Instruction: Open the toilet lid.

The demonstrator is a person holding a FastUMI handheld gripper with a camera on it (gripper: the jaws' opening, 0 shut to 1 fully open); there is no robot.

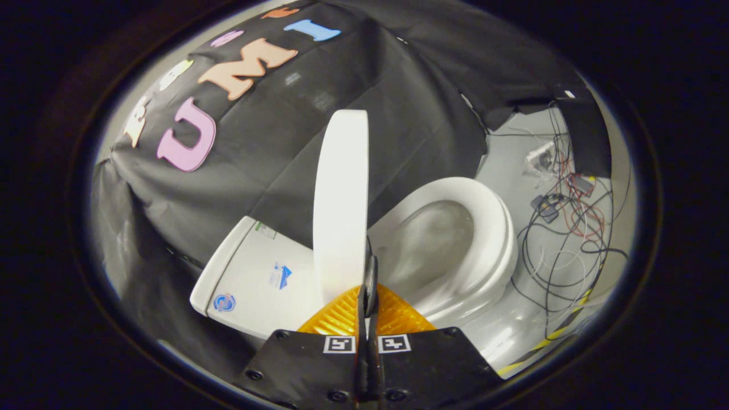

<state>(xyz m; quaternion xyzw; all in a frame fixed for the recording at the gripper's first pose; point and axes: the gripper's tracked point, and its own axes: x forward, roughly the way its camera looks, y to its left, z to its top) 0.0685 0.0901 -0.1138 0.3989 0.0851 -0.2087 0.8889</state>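
Note:
The white toilet lid (340,199) stands raised off the seat and shows edge-on, just ahead of my fingers. Its lower end disappears behind the left orange finger (336,319). My gripper (370,285) is shut: the two orange fingers meet along a thin dark line with nothing between them, and the lid lies to the left of that line. The white seat (492,239) rings the uncovered bowl (433,245) to the right of the lid. The white tank (256,279) with its stickers lies on the lid's other side.
A tangle of black and red cables (569,228) with small devices lies on the pale floor (512,165) beyond the seat. Yellow-and-black tape (561,333) runs along the floor near the bowl's base. Black cloth walls the booth behind the toilet.

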